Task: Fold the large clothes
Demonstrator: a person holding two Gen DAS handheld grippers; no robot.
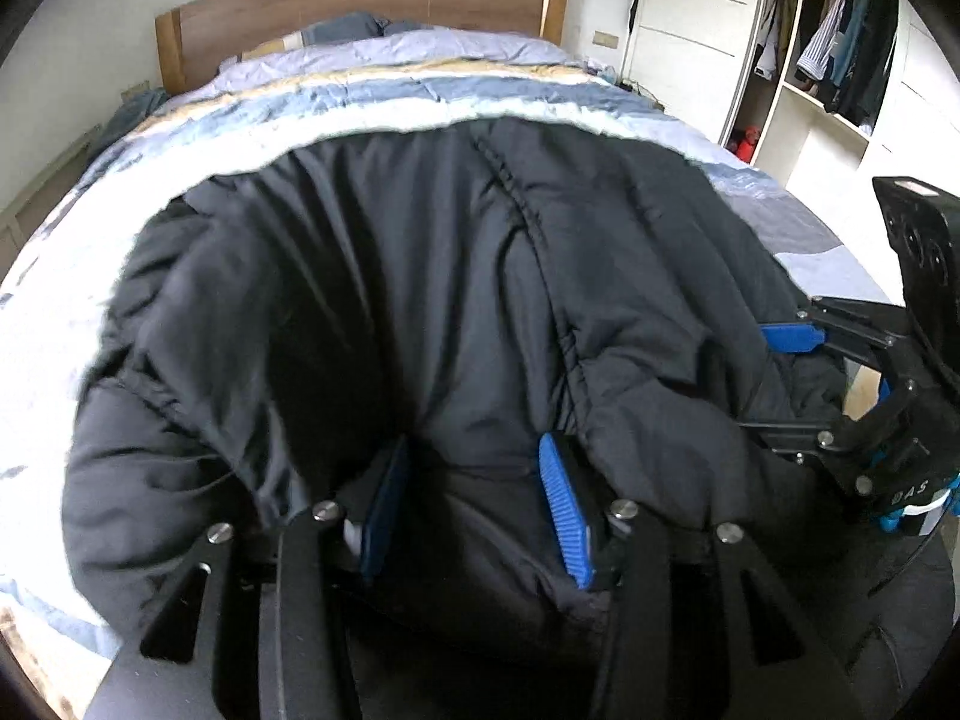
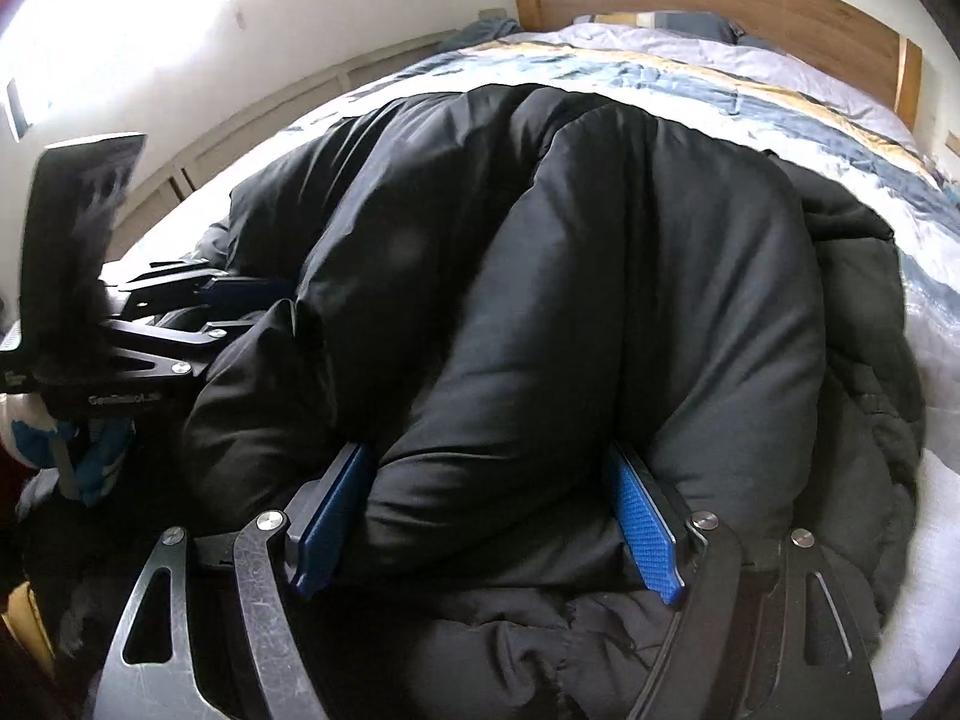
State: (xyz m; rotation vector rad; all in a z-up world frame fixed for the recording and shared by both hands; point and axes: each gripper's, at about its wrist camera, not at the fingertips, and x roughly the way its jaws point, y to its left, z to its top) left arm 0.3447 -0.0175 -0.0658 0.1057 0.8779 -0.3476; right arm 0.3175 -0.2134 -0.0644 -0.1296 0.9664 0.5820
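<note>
A big black puffer jacket [image 1: 420, 270] lies bunched on the striped duvet [image 1: 390, 90], filling both views. My left gripper [image 1: 474, 456] is sunk into its near edge with the jaws apart. Loose fabric lies between the blue pads [image 1: 567, 510], whose ribbed face shows bare. My right gripper [image 2: 489, 468] is closed on a thick rolled fold of the jacket [image 2: 600, 300], which is squeezed narrow between its pads [image 2: 645, 516]. Each gripper shows in the other's view, the right gripper [image 1: 774, 384] at the jacket's right side and the left gripper [image 2: 252, 306] at its left.
The bed has a wooden headboard [image 1: 360, 0] and pillows at the far end. An open wardrobe [image 1: 840, 60] with hanging clothes stands to the right. A low panelled wall ledge [image 2: 270, 114] runs along the bed's left side. Bare duvet [image 2: 750, 84] lies beyond the jacket.
</note>
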